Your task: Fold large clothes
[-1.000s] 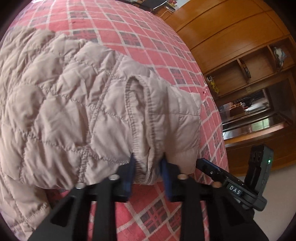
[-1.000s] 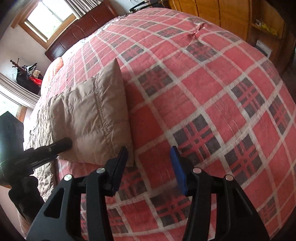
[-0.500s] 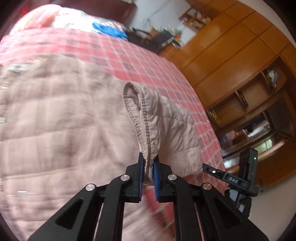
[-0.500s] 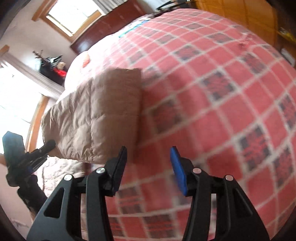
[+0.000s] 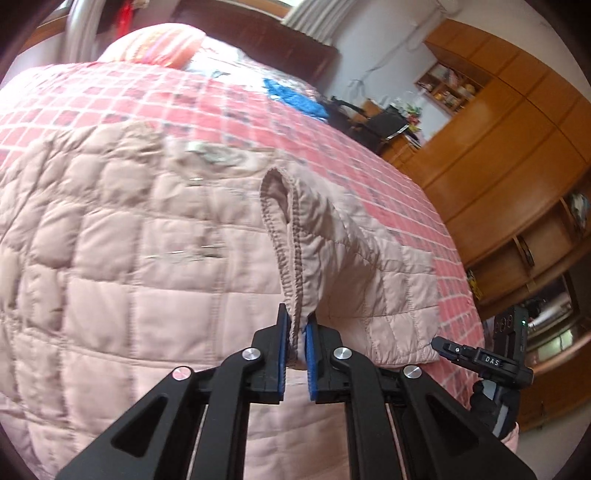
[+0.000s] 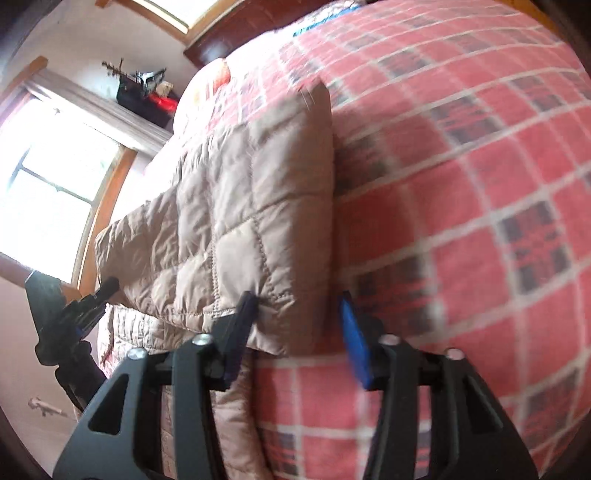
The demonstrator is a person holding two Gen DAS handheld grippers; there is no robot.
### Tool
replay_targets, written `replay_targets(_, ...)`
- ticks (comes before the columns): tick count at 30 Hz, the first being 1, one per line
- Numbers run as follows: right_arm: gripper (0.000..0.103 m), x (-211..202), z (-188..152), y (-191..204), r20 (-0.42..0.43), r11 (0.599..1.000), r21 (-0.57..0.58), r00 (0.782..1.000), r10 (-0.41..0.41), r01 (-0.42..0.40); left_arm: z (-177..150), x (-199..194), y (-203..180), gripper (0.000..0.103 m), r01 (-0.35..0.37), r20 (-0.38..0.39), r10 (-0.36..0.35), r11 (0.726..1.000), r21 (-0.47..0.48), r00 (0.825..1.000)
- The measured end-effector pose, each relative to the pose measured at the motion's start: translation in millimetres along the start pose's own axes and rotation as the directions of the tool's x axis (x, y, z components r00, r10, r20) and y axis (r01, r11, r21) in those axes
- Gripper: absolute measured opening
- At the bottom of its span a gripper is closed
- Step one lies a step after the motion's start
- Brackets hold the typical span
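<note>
A beige quilted jacket (image 5: 129,258) lies spread on the red plaid bed cover (image 5: 92,99). My left gripper (image 5: 296,334) is shut on the stitched cuff of its sleeve (image 5: 288,258), which stands up from the jaws. In the right wrist view the same sleeve (image 6: 240,206) hangs lifted over the plaid cover (image 6: 480,184). My right gripper (image 6: 301,317) is open, and the sleeve's lower corner sits between its fingers, touching the left one. The left gripper's body (image 6: 62,314) shows at the left edge there.
Wooden wardrobes and shelves (image 5: 517,166) stand right of the bed. A dark headboard (image 5: 258,33), an orange pillow (image 5: 162,44) and a blue cloth (image 5: 291,96) are at the far end. A bright window (image 6: 55,177) is on the left side.
The left gripper closed on the sleeve cuff and lifted it up. The right gripper moved left, so the sleeve corner now lies between its open fingers.
</note>
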State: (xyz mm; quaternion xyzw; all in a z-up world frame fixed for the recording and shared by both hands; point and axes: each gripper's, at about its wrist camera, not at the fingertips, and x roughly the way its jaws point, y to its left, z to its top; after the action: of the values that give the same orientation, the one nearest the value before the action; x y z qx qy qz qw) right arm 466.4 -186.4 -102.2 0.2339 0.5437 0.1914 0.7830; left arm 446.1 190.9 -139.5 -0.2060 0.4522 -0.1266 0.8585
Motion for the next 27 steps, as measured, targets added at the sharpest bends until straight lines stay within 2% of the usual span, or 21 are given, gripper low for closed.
replay_targets(4, 0.018, 5.3, -1.4, 20.5, -0.002, 0.997, -0.066, 0.999, -0.05, 0.05, -0.3, -3.0, 20.1, 0.008, -0.01, -0.009, 0.01, 0.999, -0.037, 1.0)
replay_targets(6, 0.015, -1.2, 1.6, 36.6, 0.009, 0.995, -0.098, 1.0, -0.026, 0.027, 0.4, -9.0, 27.5, 0.008, -0.011, 0.0, 0.011, 0.999, -0.044, 1.0)
replay_targets(12, 0.014, -3.9, 14.5, 93.3, 0.01, 0.981, -0.195, 1.0, -0.003, 0.005, 12.6, -49.6, 55.4, 0.007, -0.036, 0.086, 0.04, 0.998, -0.048, 0.995)
replay_targets(17, 0.013, 26.6, 23.6, 118.2, -0.042, 0.973, -0.232, 0.999, -0.019, 0.009, 20.2, -68.4, 86.8, 0.007, -0.095, 0.12, 0.103, 0.993, -0.068, 0.987)
replay_targets(18, 0.009, 34.3, 25.1, 121.1, -0.055, 0.973, -0.232, 0.998, -0.027, 0.014, 21.7, -69.1, 93.9, 0.007, -0.114, 0.123, 0.122, 0.991, -0.074, 0.985)
replay_targets(20, 0.007, 47.8, 22.9, 116.2, -0.09, 0.975, -0.222, 0.995, -0.044, 0.023, 22.9, -65.4, 111.3, 0.007, -0.145, 0.113, 0.154, 0.986, -0.087, 0.982)
replay_targets(23, 0.008, 67.1, 18.3, 109.2, -0.116, 0.97, -0.23, 0.988, -0.104, 0.076, 20.7, -50.9, 133.8, 0.007, -0.176, 0.057, 0.183, 0.978, -0.11, 0.982)
replay_targets(27, 0.005, 74.5, 18.3, 105.3, -0.119, 0.964, -0.237, 0.981, -0.151, 0.119, 15.9, -37.7, 147.6, 0.013, -0.183, 0.012, 0.186, 0.976, -0.119, 0.983)
